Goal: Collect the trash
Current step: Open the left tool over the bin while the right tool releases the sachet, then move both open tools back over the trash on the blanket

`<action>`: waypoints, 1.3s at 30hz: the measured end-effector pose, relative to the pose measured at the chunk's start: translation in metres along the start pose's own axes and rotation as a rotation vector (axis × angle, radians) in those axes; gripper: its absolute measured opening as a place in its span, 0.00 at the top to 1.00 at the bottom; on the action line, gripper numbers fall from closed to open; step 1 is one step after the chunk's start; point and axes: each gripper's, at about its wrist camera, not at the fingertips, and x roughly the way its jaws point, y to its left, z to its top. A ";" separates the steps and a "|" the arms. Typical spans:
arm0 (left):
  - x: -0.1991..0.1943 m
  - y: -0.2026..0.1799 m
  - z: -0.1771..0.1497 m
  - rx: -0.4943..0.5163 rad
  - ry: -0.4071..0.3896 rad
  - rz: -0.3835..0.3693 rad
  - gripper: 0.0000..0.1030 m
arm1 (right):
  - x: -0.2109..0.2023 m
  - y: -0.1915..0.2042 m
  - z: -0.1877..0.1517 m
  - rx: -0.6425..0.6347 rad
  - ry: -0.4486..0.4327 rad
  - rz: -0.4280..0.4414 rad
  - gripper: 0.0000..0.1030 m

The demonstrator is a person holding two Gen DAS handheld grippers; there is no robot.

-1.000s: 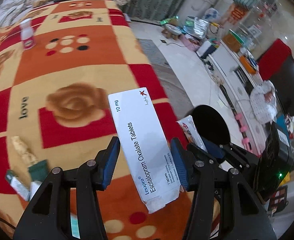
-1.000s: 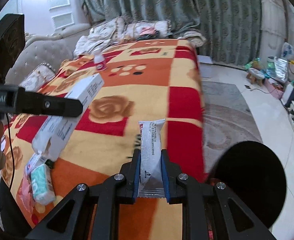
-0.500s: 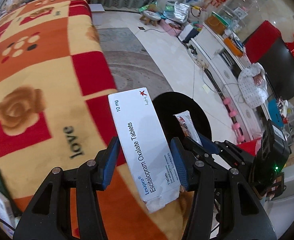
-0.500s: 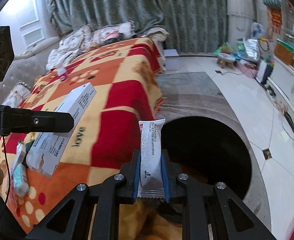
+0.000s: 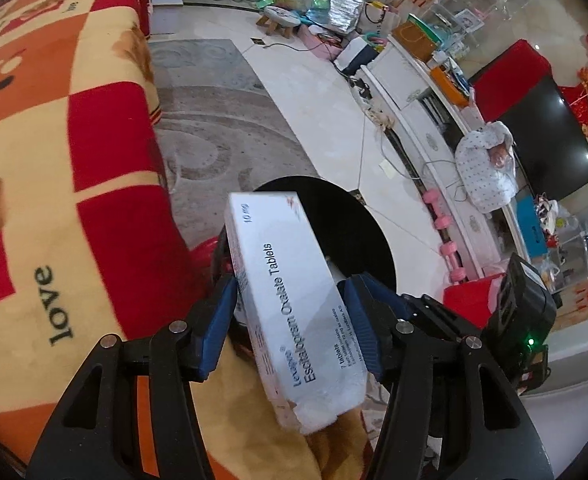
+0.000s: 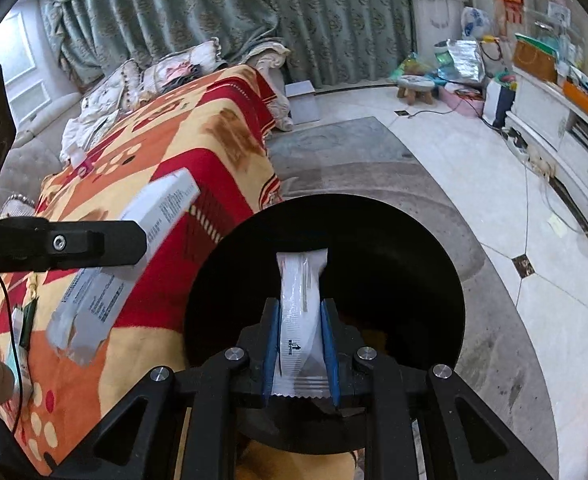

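Swinging both claws off the bed has brought the bin under them: a second ago the left wrist view was filled by the red, orange and yellow patterned fleece blanket (image 5: 53,160), which now lies only along the left of the frame. The round black trash bin (image 6: 394,260) has grown from a dark patch at the lower right of the right wrist view to fill its middle. We judge the carry done and the drop under way.

Next in size is the long white cardboard tablet box (image 5: 294,312). It stands between the jaws of the left claw (image 5: 289,286), which are opening. The box is blurred and tipped further than before while the claw is sharp, so we read it as slipping free. Its far end lies over the near rim of the bin, its near end over the blanket edge at the bottom of the frame, so it may catch the rim.

Smallest is the white foil sachet (image 6: 300,300). The right claw (image 6: 300,306) is clamped tight on its lower half, and its upper end points straight over the dark mouth of the bin at the frame's centre, well placed for release.
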 end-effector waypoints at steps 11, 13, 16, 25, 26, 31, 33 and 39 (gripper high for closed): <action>-0.013 0.010 -0.003 -0.016 -0.017 0.036 0.45 | 0.005 0.004 -0.002 0.022 0.019 0.010 0.62; -0.017 0.010 -0.006 -0.009 -0.024 0.053 0.45 | 0.002 0.006 -0.002 0.019 0.016 0.014 0.62; -0.025 0.011 -0.008 0.004 -0.041 0.081 0.45 | -0.003 0.012 -0.002 0.009 0.005 0.020 0.62; -0.061 0.033 -0.023 0.013 -0.099 0.176 0.45 | -0.016 0.047 0.001 -0.057 -0.016 0.033 0.60; -0.066 0.037 -0.026 0.013 -0.105 0.192 0.45 | -0.017 0.054 0.001 -0.067 -0.017 0.040 0.60; -0.093 0.055 -0.040 0.011 -0.143 0.250 0.45 | -0.018 0.082 -0.001 -0.106 -0.022 0.070 0.59; -0.103 0.063 -0.047 0.014 -0.156 0.276 0.45 | -0.019 0.095 -0.001 -0.128 -0.026 0.076 0.48; -0.138 0.099 -0.069 -0.008 -0.179 0.329 0.45 | -0.019 0.137 -0.003 -0.196 -0.023 0.124 0.29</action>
